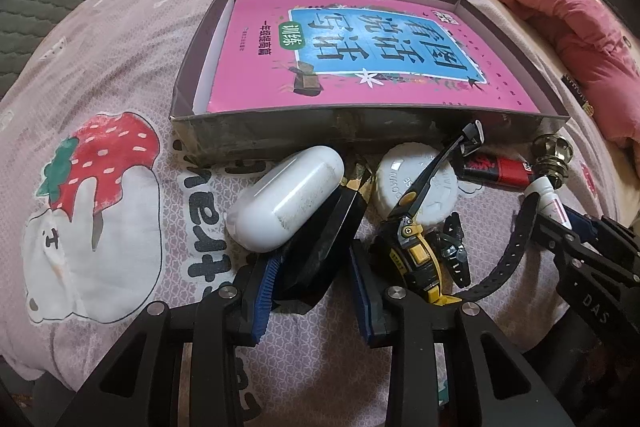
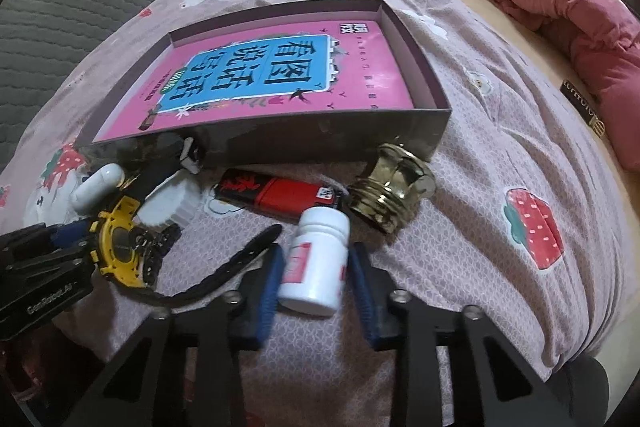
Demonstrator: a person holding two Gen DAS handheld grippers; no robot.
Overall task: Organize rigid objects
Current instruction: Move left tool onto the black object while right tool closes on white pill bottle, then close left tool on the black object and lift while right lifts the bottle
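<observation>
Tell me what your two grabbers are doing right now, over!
Left gripper shut on black box, white case on top. Right gripper around white bottle. Tray ahead holds pink book. Watch between grippers.

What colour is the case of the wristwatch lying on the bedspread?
Yellow, with a black strap; the wristwatch shows best in the right wrist view.

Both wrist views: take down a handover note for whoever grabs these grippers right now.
Left gripper: appears closed on a black block, with the white case resting against it.
Right gripper: closed on the white bottle.
Yellow watch, white lid, red lighter and brass knob lie on the bedspread in front of the box.
Done: only the pink book is in the box.
Left: every small item, probably the gripped ones first.
</observation>
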